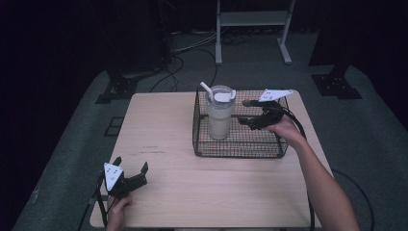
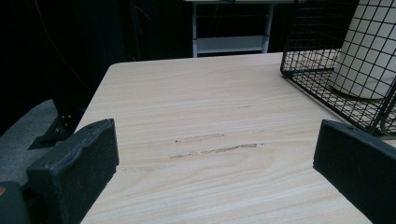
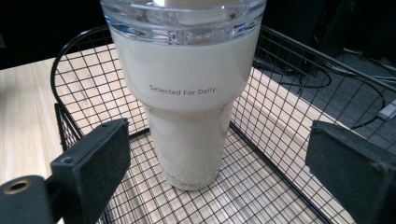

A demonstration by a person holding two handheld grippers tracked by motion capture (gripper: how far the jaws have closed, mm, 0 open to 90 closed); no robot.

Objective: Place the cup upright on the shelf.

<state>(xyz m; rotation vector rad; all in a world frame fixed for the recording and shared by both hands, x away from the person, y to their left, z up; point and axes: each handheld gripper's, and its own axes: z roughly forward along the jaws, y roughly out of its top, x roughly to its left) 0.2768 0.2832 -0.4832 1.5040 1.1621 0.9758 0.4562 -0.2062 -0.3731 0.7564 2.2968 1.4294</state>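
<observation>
Cream tumbler (image 1: 220,118) w/ clear lid and straw stands upright in the left part of a black wire basket (image 1: 240,149) on the far right of the wooden table (image 1: 168,139). Right gripper (image 1: 246,111) is inside the basket just beside the tumbler, jaws wide apart, not touching it. Left gripper (image 1: 131,166) sits at the near-left table corner, well apart from the basket, jaws apart w/ nothing between.

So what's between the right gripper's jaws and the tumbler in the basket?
Nothing: in the right gripper view, just open air and basket mesh floor separate the open right gripper from the tumbler.
</observation>
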